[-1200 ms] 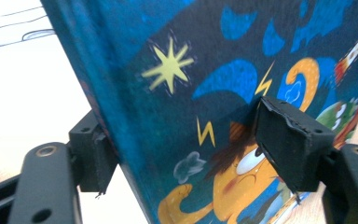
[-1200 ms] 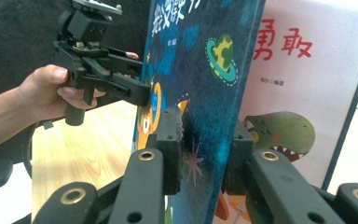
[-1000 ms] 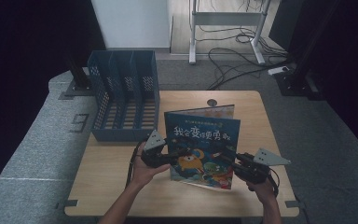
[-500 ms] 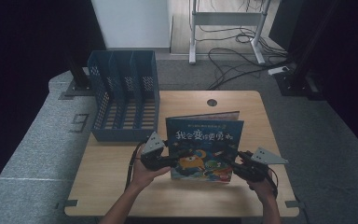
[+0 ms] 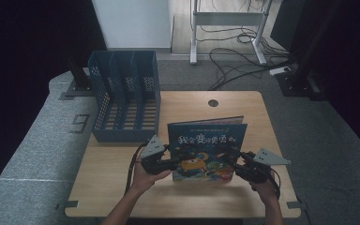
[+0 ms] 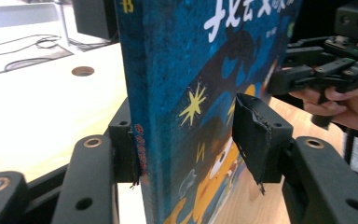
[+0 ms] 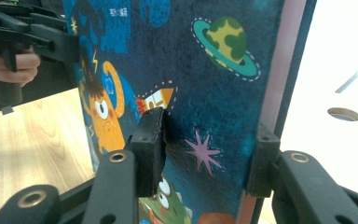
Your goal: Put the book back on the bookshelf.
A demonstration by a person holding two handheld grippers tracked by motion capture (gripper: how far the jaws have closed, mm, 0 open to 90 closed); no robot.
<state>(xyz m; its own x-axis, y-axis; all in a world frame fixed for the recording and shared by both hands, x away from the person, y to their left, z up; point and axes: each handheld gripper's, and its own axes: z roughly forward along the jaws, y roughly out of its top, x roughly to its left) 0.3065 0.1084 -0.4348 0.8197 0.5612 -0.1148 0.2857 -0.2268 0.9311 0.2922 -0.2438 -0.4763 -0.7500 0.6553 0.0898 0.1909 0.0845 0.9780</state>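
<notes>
Holding item one, a picture book (image 5: 207, 149), upright on the near half of my desk (image 5: 122, 187), cover facing me. Left claw (image 5: 172, 163) grips the book's left edge near the bottom, one jaw behind the spine, the other just off the cover in the left gripper view, so I cannot tell how firm the hold is. Right claw (image 5: 233, 163) clamps the right edge, jaws pressed on front and back. Item two: blue file rack (image 5: 125, 101), far left of desk, well apart from the book. Item three: cable hole (image 5: 213, 102), far edge.
</notes>
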